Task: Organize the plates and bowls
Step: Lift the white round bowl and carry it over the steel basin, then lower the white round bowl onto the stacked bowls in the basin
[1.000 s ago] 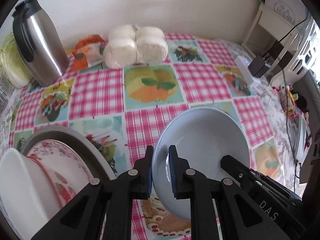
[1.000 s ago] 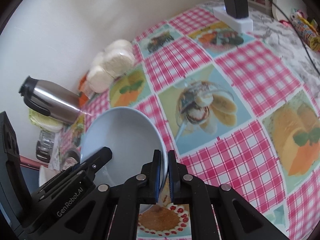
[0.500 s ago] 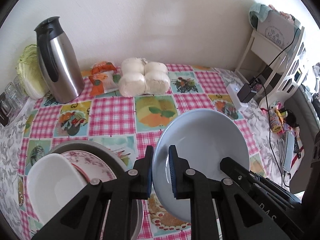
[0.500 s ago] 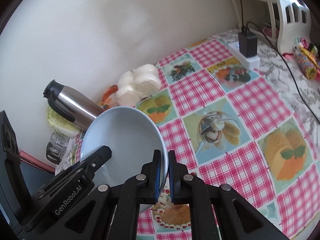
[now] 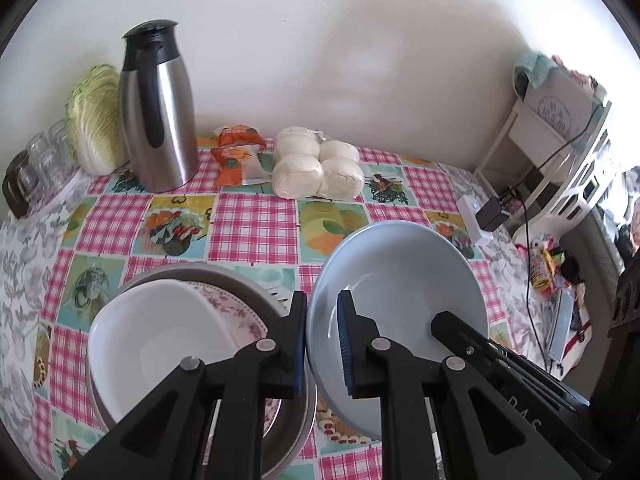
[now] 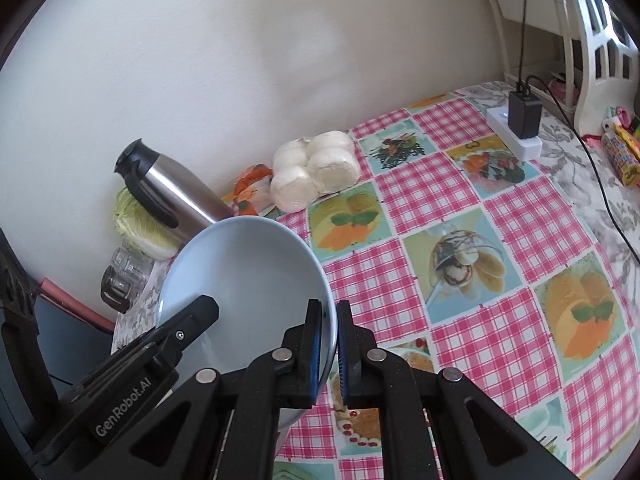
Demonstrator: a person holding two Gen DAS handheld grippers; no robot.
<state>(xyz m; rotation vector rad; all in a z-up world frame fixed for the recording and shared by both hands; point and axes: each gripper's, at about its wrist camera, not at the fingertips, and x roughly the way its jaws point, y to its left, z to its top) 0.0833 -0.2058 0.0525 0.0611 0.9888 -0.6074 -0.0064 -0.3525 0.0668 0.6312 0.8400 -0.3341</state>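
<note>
Two handheld grippers fill the lower part of each wrist view. The left gripper (image 5: 322, 344), at the bottom centre of the left wrist view, is matte black plastic with angular linked arms, round silver pivot screws and blue ribbed pads (image 5: 345, 344) lining its fingers. The right gripper (image 6: 329, 346), at the bottom centre of its own view, is built alike; at the lower left there, the other unit's black body carries white "GenRobot.AI" lettering and a small screw.
</note>
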